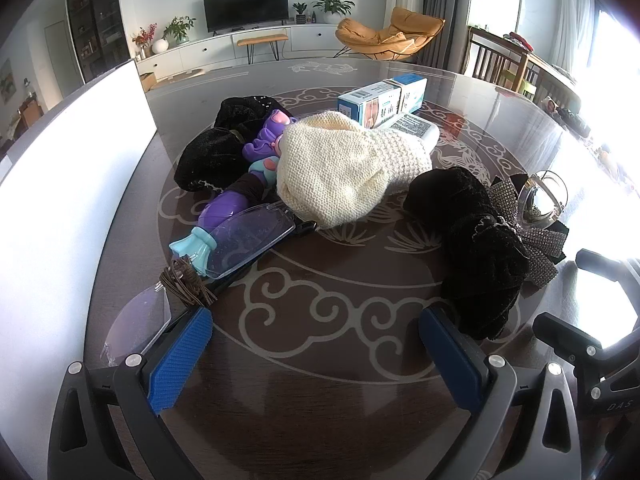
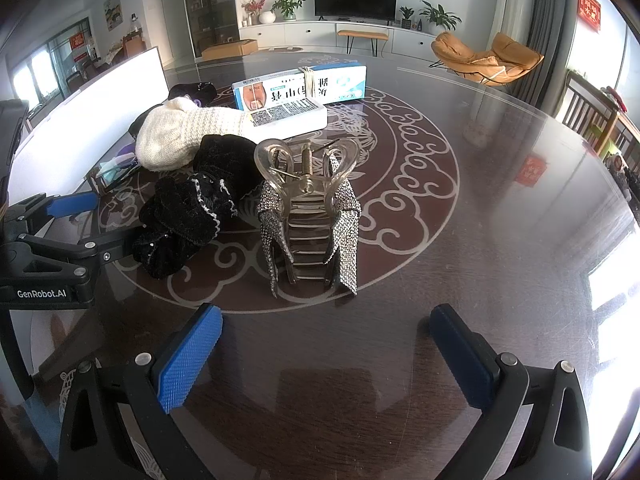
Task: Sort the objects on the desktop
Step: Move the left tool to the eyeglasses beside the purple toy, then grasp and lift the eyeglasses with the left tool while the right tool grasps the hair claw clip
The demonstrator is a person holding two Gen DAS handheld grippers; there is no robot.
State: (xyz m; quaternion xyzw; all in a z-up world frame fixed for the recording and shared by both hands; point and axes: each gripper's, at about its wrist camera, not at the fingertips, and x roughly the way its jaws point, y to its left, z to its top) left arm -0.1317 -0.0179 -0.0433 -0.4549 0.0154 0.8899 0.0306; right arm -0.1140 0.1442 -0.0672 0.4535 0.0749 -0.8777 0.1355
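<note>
Both hand-held grippers, left (image 1: 316, 334) and right (image 2: 326, 330), gape wide and empty. The hair clip (image 2: 310, 216) (rhinestone-covered) stands just ahead of the right one; glasses (image 1: 248, 240) lie ahead-left of the left, on the counter (image 2: 500, 220).

Left hand-held gripper (image 1: 316, 332): jaws standing wide apart, nothing lying between the blue ribbed pads (image 1: 180, 356); fingers pointing forward and sitting low. In the right wrist view its black frame is showing at the left edge, one blue fingertip (image 2: 72, 202) jutting rightward.

Right hand-held gripper (image 2: 326, 332): jaws likewise spreading wide, gripping nothing; blue pads (image 2: 188, 356) facing inward, fingers pointing forward. Its black frame is showing at the right edge of the left wrist view.
</note>
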